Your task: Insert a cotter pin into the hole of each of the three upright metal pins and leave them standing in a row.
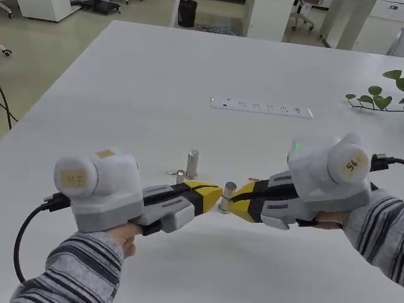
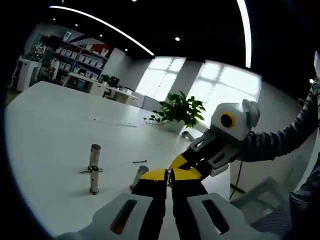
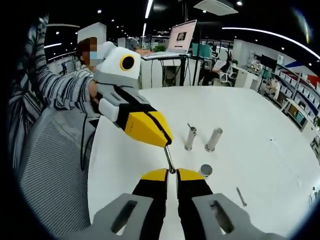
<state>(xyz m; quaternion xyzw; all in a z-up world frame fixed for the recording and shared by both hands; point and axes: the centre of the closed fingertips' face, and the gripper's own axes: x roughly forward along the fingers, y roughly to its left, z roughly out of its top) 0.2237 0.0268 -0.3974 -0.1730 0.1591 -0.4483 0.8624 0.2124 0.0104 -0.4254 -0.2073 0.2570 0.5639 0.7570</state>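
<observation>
While left gripper (image 1: 214,191) and right gripper (image 1: 235,196) both pinch 1 thin wire cotter pin (image 3: 170,161) beside a grey upright metal pin (image 1: 228,189), insertion awaits hole alignment.

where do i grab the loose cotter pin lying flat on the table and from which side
Probably near one end of the loose cotter pin, coming straight down from above and pinching across its width: it is thin and lies flat on the table, so only its sides offer purchase.

Head view bright, sharp. Gripper views dim, edges fisheye-bent; white ceiling light strip (image 2: 246,35) glares at 1 o'clock.
</observation>
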